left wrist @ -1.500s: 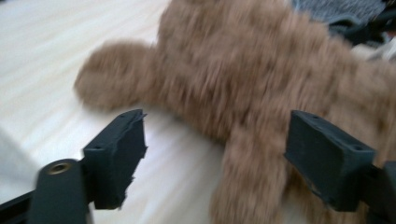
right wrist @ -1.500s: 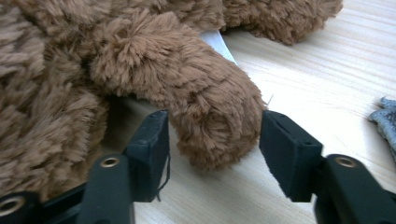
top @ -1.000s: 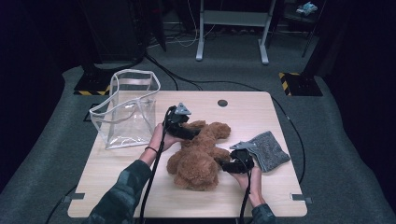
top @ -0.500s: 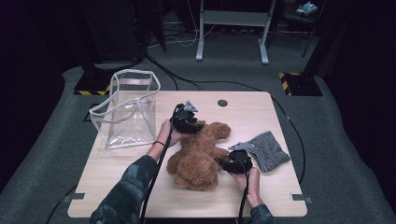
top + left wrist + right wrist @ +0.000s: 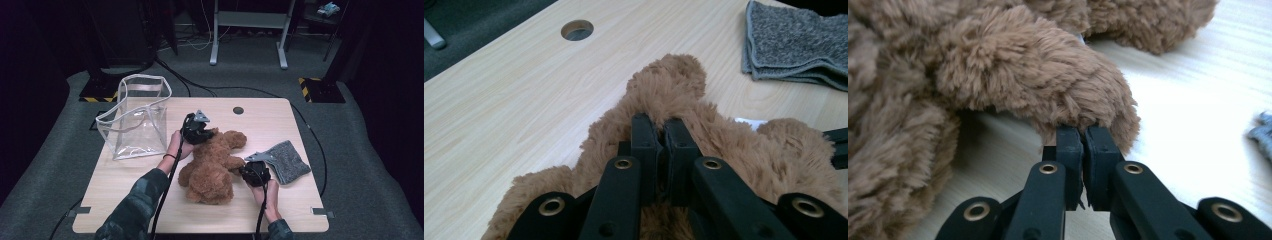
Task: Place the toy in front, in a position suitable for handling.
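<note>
Table [image 5: 150, 200]: clear bag [image 5: 135, 120] stands open at left, likely the destination. Teddy bear [image 5: 210, 167] lies mid-table. Left gripper [image 5: 658, 145] pinches its fur, right gripper [image 5: 1083, 145] pinches a limb; two holds to lift it level.

Table's near edge [image 5: 150, 220] lies open; clear bag [image 5: 135, 117] blocks left.

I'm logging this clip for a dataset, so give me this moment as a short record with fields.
table: light wood
toy: brown teddy bear lying mid-table
left gripper: shut on the bear's fur at its far end
right gripper: shut on the tip of a bear limb
bag: clear bag, upright, open, left of the bear
cloth: grey cloth, folded, right of the bear
</note>
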A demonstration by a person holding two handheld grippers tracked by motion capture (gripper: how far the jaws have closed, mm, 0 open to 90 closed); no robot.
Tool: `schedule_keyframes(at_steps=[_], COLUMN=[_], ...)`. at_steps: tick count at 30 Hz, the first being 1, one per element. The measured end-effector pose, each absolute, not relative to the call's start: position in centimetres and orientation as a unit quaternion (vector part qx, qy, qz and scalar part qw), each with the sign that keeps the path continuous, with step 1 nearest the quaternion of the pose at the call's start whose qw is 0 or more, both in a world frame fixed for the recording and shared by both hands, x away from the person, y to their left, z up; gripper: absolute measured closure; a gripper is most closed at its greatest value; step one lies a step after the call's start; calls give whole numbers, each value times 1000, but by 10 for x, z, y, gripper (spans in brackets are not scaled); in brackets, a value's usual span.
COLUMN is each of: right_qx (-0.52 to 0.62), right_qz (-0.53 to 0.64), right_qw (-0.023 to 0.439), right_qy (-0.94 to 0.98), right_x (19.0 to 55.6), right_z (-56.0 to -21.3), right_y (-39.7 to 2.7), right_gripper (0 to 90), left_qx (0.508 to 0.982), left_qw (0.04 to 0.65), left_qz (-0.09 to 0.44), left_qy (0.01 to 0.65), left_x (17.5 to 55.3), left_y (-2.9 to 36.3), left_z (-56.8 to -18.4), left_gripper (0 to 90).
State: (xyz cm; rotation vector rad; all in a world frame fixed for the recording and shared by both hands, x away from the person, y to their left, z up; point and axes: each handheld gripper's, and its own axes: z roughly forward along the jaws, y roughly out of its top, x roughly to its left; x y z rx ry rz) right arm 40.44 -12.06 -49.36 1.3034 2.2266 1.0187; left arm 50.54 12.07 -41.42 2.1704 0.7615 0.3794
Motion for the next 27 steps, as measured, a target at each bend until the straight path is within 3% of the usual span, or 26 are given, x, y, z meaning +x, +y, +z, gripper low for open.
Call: schedule_keyframes(at_steps=[27], right_qx=[470], right_qz=[377], right_qw=[240], right_qy=[761], right_x=[423], right_z=[-422], right_y=[-150], right_gripper=[892], left_qx=[815], left_qw=[457], left_qz=[142], left_qy=[327], left_x=[470], left_y=[142], left_z=[-365], left_gripper=[868])
